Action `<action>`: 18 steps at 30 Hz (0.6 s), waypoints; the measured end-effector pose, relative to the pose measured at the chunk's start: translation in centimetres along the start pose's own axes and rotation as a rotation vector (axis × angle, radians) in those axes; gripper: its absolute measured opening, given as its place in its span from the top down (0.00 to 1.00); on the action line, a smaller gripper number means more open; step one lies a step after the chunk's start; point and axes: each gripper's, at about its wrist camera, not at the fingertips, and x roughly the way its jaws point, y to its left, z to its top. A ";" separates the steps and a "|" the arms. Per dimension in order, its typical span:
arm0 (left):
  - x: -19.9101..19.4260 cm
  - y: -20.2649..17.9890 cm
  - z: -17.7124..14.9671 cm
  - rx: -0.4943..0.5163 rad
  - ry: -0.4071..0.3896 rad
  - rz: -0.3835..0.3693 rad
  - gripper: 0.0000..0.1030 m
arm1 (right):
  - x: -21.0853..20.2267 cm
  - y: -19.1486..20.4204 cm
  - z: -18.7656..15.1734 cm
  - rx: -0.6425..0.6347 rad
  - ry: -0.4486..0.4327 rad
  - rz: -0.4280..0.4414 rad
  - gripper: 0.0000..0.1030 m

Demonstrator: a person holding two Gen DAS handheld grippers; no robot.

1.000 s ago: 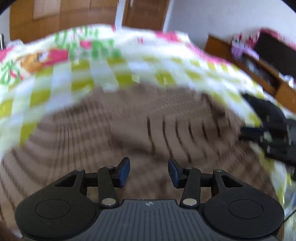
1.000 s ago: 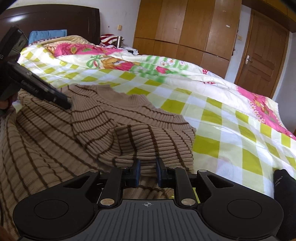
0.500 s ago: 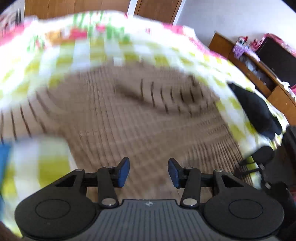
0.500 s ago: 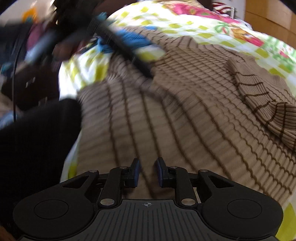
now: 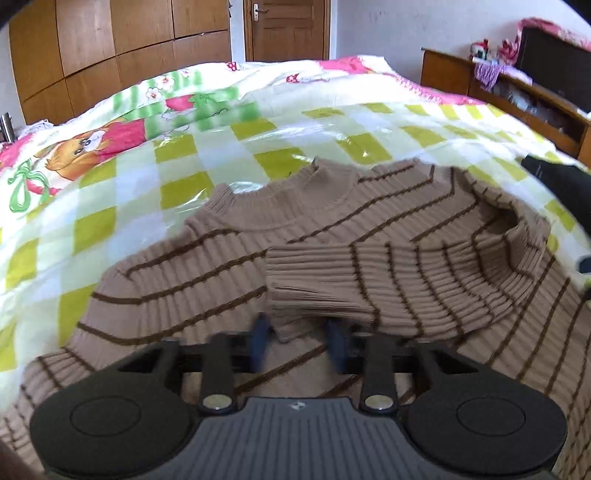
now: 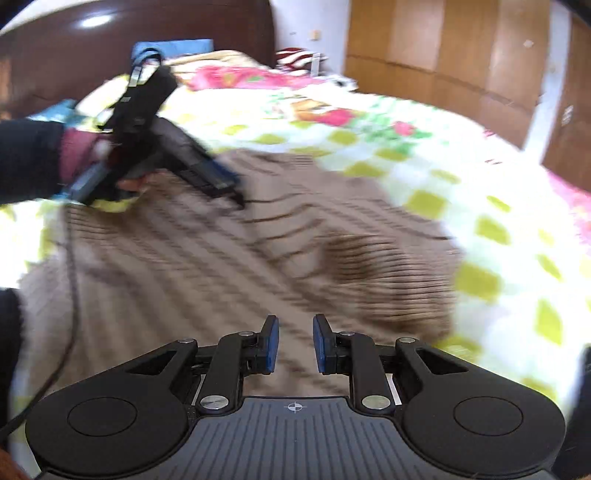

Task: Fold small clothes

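Note:
A tan sweater with thin brown stripes (image 5: 369,221) lies spread on the bed, collar toward the far side. One sleeve is folded across its chest, and the ribbed cuff (image 5: 314,291) points left. My left gripper (image 5: 297,343) sits low at that cuff. Its blue pads are blurred and its jaws are closing, with the cuff's lower edge between them and gaps still showing at both sides. In the right wrist view the left gripper (image 6: 225,184) is held by a hand over the sweater's (image 6: 221,266) far part. My right gripper (image 6: 295,345) hovers above the sweater's body, open and holding nothing.
The bed carries a yellow-green checked quilt (image 5: 147,177) with pink cartoon prints. A dark headboard (image 6: 110,44) stands behind it, and a wooden wardrobe (image 6: 443,48) and a door (image 5: 288,29) beyond. A wooden shelf unit (image 5: 517,92) runs along the right. Something black (image 5: 561,181) lies at the quilt's right edge.
The left view has steadied low at the folded sleeve's cuff, and its blue pads have drawn a little closer. The right view has swung from the sweater's near edge toward the bed's far side, with its gap unchanged.

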 end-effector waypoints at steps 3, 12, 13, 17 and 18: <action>-0.5 0.1 0.4 -0.068 -0.030 -0.017 0.80 | 0.8 -0.9 -0.3 -0.068 -0.010 -0.101 0.80; -4.3 0.3 1.9 -0.158 -0.118 -0.112 0.84 | 3.7 -0.3 -2.4 -0.394 0.001 -0.274 0.70; -4.2 0.2 1.8 -0.153 -0.107 -0.117 0.83 | 3.9 -0.1 -2.7 -0.416 0.000 -0.280 0.70; -3.5 0.5 0.8 -0.160 -0.079 -0.112 0.75 | 4.0 -0.1 -2.7 -0.416 -0.012 -0.286 0.69; -3.1 0.5 0.5 -0.166 -0.069 -0.113 0.72 | 4.2 0.2 -2.7 -0.431 -0.018 -0.293 0.69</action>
